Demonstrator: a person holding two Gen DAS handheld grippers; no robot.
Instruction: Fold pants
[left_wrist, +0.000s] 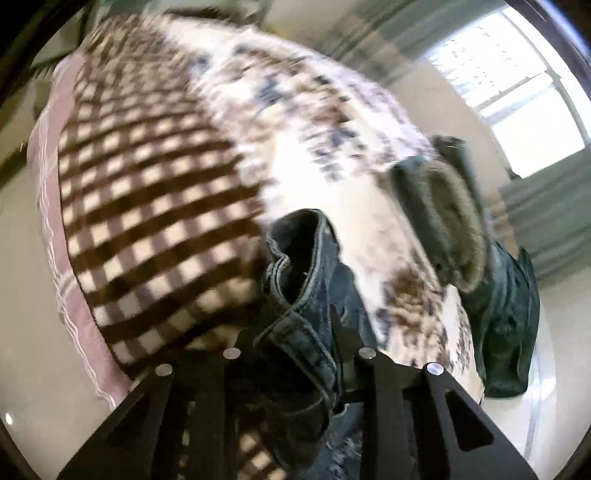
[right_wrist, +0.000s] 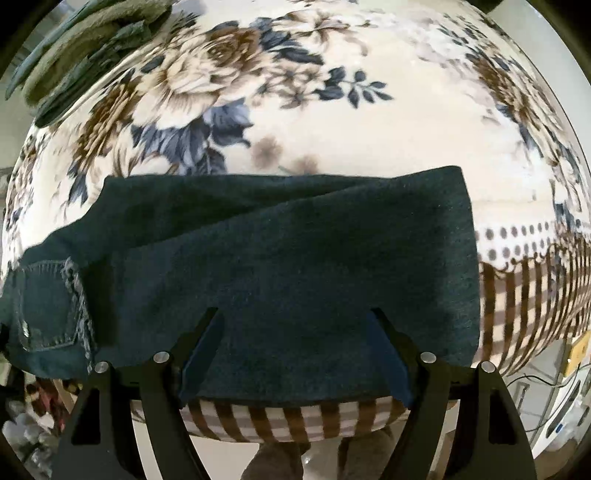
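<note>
1. My left gripper is clamped on a denim hem of the pants; this view is blurred; only it shows the window.
2. My right gripper stands wide, fingers over the pants; only here do they show as folded flat on the floral blanket, back pocket at left.

One pair of dark blue denim pants, one floral-and-checked cream blanket, one far-left folded green cloth pile, two black two-finger grippers
</note>
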